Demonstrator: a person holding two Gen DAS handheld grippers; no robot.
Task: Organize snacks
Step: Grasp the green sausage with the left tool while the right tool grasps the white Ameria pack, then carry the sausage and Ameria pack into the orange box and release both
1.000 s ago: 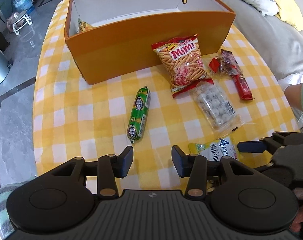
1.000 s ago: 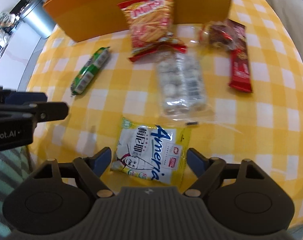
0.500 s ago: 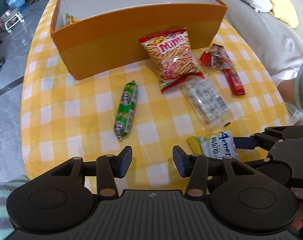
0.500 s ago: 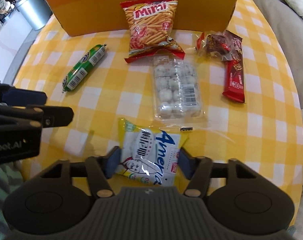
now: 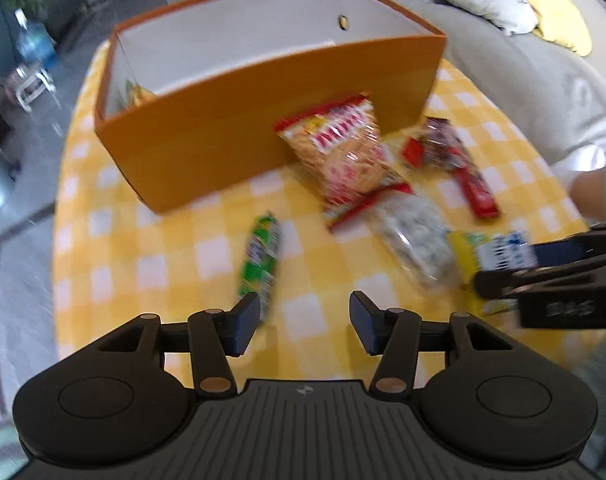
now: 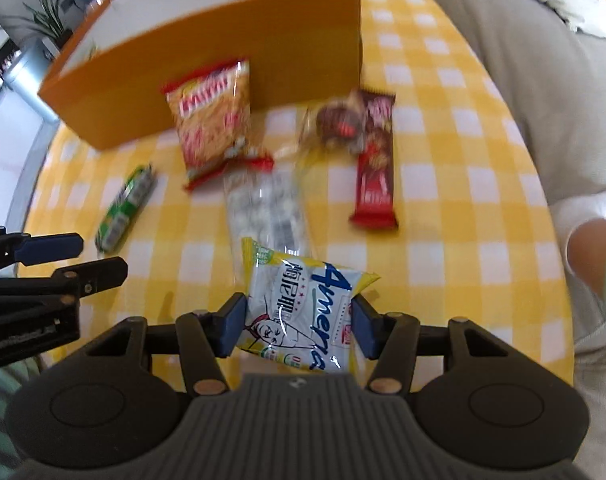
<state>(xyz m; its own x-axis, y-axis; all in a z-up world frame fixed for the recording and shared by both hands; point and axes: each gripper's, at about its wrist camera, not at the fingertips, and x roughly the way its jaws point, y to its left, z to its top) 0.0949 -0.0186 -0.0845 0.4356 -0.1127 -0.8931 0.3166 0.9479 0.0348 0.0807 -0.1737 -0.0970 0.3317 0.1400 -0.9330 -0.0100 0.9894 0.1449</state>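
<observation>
- The right gripper (image 6: 299, 326) pinches a yellow-and-white snack packet (image 6: 303, 312) between its blue pads, one on each side edge; its jaws have just been closing on the packet.
- The packet hangs just above the yellow checked counter (image 6: 443, 200), its top edge near a clear pack of white candies (image 6: 269, 208).
- The left gripper (image 5: 305, 322) stands spread with nothing between its jaws, which have just been opening further; a green sausage stick (image 5: 261, 264) lies just ahead of its left pad.
- An orange box (image 5: 263, 128) stands at the far side of the counter, with a red chip bag (image 5: 343, 152) leaning against its front wall.
- A red chocolate bar (image 6: 377, 172) lies right of the candies, partly under a small brown-and-red wrapped snack (image 6: 339, 126).
</observation>
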